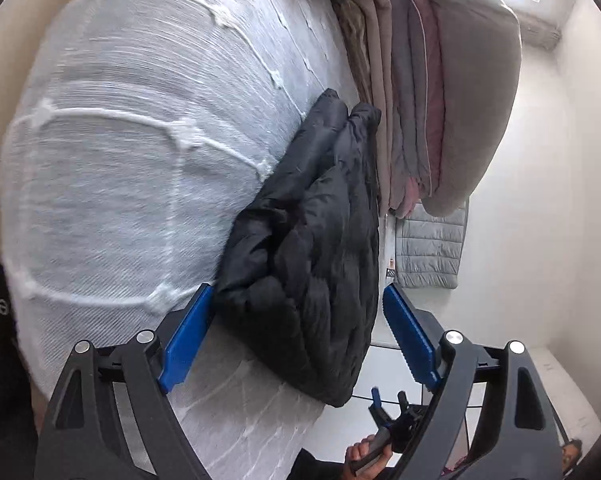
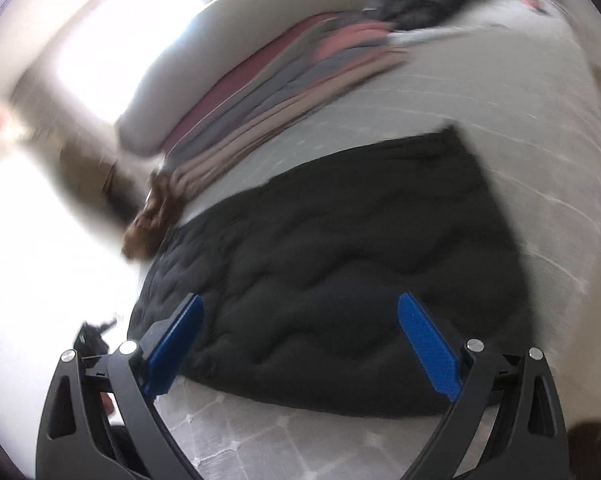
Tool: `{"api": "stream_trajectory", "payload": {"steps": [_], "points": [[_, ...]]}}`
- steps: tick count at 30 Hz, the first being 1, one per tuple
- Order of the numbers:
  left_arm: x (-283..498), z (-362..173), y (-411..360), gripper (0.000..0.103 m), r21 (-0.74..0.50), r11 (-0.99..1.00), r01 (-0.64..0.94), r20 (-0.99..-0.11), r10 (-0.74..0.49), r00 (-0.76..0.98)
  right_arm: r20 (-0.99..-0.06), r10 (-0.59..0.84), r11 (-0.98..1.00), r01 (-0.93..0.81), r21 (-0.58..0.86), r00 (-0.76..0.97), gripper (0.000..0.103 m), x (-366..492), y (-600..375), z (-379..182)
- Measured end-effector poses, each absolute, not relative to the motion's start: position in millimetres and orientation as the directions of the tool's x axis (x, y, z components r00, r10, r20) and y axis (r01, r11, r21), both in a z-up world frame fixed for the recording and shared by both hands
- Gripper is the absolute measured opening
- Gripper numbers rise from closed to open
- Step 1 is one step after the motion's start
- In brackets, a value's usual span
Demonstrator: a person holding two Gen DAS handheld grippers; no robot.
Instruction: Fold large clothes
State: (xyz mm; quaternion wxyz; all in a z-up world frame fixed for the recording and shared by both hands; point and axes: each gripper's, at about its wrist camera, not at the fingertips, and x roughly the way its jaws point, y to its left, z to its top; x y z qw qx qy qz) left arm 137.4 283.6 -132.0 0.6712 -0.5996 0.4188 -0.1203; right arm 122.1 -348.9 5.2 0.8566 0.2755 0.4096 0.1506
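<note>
Low in both frames, your left gripper [image 1: 296, 332] and right gripper [image 2: 300, 344] hang with jaws apart and empty over the folded black jacket [image 1: 308, 248] on the white bed [image 1: 120, 140], probably having let it settle.

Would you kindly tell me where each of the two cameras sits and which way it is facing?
Left wrist: on the left gripper, rolled sideways, looking along open blue fingers at the folded black quilted jacket on the white mattress; a hand holding the other gripper shows below.
Right wrist: on the right gripper, blurred, looking down over open fingers at the jacket.
Shared: jacket, mattress, and the stack of folded bedding.
</note>
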Motion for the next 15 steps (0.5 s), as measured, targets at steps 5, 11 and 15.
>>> {"api": "stream_trajectory", "payload": {"steps": [5, 11, 15], "points": [[151.5, -127.9, 272.7, 0.078, -0.915, 0.275, -0.295, -0.403, -0.639, 0.655, -0.551, 0.561, 0.688, 0.021, 0.725, 0.618, 0.094, 110.2, -388.0, -9.5], [150.6, -127.1, 269.9, 0.019, -0.956, 0.191, -0.223, -0.294, -0.664, 0.688, -0.268, 0.772, 0.356, -0.042, 0.934, 0.577, 0.094, 132.9, -367.0, -33.2], [153.1, -105.7, 261.5, 0.015, -0.953, 0.246, -0.175, -0.297, -0.656, 0.694, -0.310, 0.786, 0.372, -0.009, 0.928, 0.535, 0.094, 148.6, -339.8, -52.4]]}}
